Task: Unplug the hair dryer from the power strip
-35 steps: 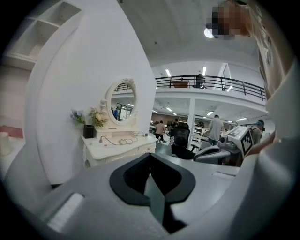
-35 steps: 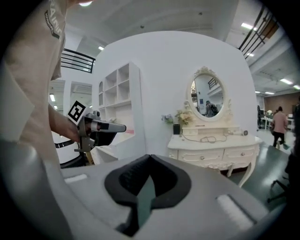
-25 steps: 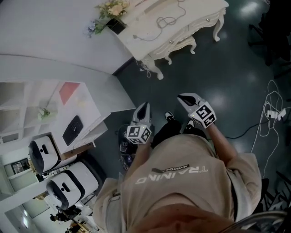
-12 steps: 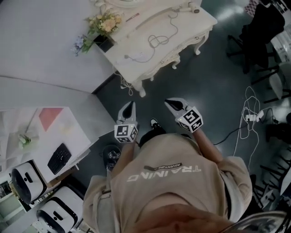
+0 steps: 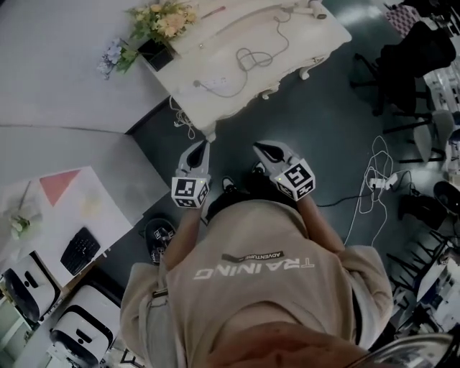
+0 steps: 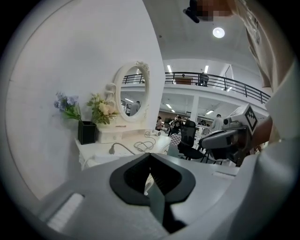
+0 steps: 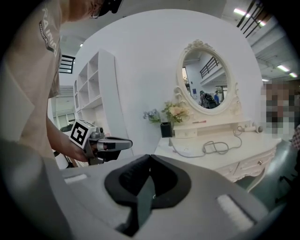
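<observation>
A white dressing table (image 5: 287, 43) stands ahead of me. The hair dryer (image 5: 310, 8) lies at its right end, also seen in the right gripper view (image 7: 247, 127). Its cord (image 5: 248, 57) loops across the top toward a white power strip (image 5: 210, 85) near the left end. My left gripper (image 5: 200, 146) and right gripper (image 5: 257, 147) hang side by side over the dark floor, short of the table. Both are shut, with nothing between the jaws. In the left gripper view, the cord (image 6: 144, 145) and a plug (image 6: 112, 149) lie on the tabletop.
A black vase of flowers (image 5: 154, 32) stands at the table's left end, and an oval mirror (image 7: 206, 86) rises behind it. White shelving (image 5: 50, 208) is at my left. A floor power strip with white cables (image 5: 379, 180) and dark office chairs (image 5: 420, 65) are at the right.
The dressing table has come nearer and moved toward the middle of the head view. Both grippers stay shut, side by side in front of me.
</observation>
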{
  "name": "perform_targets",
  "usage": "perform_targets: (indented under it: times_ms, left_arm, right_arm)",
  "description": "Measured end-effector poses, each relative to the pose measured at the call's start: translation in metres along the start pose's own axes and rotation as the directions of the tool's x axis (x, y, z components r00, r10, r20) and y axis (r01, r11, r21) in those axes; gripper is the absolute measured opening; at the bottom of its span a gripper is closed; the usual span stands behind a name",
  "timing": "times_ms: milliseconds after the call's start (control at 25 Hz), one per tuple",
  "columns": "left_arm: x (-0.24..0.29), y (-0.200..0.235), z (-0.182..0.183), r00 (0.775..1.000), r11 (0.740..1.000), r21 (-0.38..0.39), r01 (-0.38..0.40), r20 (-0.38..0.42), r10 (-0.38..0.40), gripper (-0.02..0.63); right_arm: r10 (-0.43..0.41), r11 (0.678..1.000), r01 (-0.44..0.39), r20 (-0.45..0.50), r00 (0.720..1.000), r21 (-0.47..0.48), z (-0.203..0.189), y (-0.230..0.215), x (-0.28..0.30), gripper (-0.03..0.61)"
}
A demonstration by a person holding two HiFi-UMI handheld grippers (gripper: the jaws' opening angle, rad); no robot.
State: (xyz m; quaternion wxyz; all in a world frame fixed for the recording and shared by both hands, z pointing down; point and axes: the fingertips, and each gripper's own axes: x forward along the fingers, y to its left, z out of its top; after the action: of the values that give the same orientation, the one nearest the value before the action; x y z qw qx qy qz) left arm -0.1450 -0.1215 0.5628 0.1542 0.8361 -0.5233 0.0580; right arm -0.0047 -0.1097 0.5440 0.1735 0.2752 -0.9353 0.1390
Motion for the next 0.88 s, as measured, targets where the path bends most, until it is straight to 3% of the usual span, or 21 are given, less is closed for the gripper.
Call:
perform_targets:
  times_ms: [160, 400, 680, 880]
  left_arm:
    - [0.023, 0.011, -0.001, 0.998, 0.998, -0.031, -0.055, -0.029, 0.054, 0.006]
    - [0.060, 0.037, 0.029, 0.976, 0.980, 0.023, -0.196, -0.088, 0.197, 0.006]
    - [0.113, 0.082, 0.067, 0.941, 0.945, 0.012, -0.328, -0.084, 0.328, 0.006]
    - [0.136, 0.108, 0.060, 0.935, 0.939, -0.045, -0.341, -0.121, 0.334, 0.006]
  right_arm:
    - [0.059, 0.998, -0.059, -0.010, 0.998, 0.024, -0.001, -0.032, 0.026, 0.005]
    - [0.200, 0.980, -0.200, 0.025, 0.979, -0.012, 0.027, -0.085, 0.069, 0.005]
    - [0.350, 0.929, -0.355, -0.060, 0.935, -0.108, 0.044, -0.156, 0.132, 0.005]
    - [0.435, 0.875, -0.459, -0.164, 0.885, -0.153, 0.043, -0.152, 0.171, 0.005]
